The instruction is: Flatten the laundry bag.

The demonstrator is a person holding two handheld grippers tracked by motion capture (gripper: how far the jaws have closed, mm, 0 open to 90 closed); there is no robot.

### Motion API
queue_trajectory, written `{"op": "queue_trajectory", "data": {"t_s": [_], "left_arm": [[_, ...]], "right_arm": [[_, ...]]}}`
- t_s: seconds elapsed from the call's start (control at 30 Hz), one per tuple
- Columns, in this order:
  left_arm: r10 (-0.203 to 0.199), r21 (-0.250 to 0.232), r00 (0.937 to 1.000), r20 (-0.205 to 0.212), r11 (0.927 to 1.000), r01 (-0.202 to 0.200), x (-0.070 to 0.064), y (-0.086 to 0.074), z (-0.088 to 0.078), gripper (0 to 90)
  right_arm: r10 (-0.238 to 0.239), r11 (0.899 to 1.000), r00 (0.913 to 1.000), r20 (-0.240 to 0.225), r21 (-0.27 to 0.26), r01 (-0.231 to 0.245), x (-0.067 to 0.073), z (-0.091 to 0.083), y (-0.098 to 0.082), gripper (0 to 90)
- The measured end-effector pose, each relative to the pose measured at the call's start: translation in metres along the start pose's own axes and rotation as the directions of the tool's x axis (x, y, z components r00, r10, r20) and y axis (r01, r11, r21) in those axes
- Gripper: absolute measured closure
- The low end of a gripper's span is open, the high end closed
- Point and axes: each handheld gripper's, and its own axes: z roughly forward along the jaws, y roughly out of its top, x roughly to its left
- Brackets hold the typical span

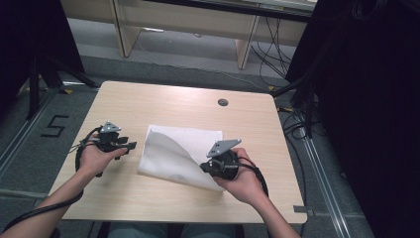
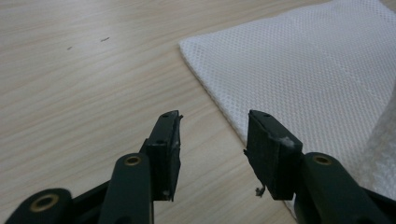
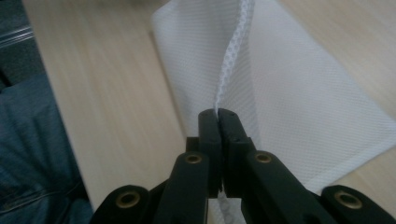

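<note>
Evidently mid-fold: white mesh cloth spread on the wooden counter, its near corner lifted and clenched by right gripper, presumably for folding over. Left gripper fingers released beside cloth's edge, grasping nothing.

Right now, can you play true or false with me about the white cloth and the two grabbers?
1. The right gripper is pinching an edge of the white cloth. True.
2. The left gripper is holding the cloth too. False: its jaws are open with nothing between them, just beside the cloth's edge.
3. The cloth lies completely flat. False: the pinched part is lifted and folding over the rest.
4. The cloth is on a wooden table. True.
5. The cloth is red. False: it is white mesh.
</note>
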Motion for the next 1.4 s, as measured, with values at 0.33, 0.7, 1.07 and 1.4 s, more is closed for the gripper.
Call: {"op": "queue_trajectory", "data": {"t_s": [0.33, 0.7, 1.07, 1.4], "left_arm": [[0.056, 0.008, 0.9980, 0.030, 0.9984, -0.056, -0.014, 0.003, 0.004, 54.6], [0.094, 0.004, 0.9924, 0.079, 0.9955, -0.095, -0.022, 0.003, 0.007, 54.6], [0.122, 0.016, 0.9849, 0.123, 0.9921, -0.125, -0.028, 0.002, 0.011, 53.9], [0.170, 0.028, 0.9738, 0.151, 0.9840, -0.176, -0.038, 0.000, 0.015, 53.0]], "right_arm": [[0.025, 0.999, 0.9983, -0.052, 0.032, -0.024, 0.019, 0.000, -0.019, 89.9], [-0.005, 0.998, 0.9926, -0.122, 0.067, 0.013, 0.032, 0.004, -0.030, 89.6], [-0.021, 0.991, 0.9857, -0.167, 0.130, 0.043, 0.043, 0.011, -0.043, 89.3], [-0.016, 0.984, 0.9821, -0.188, 0.169, 0.048, 0.041, 0.024, -0.051, 88.7]]}}
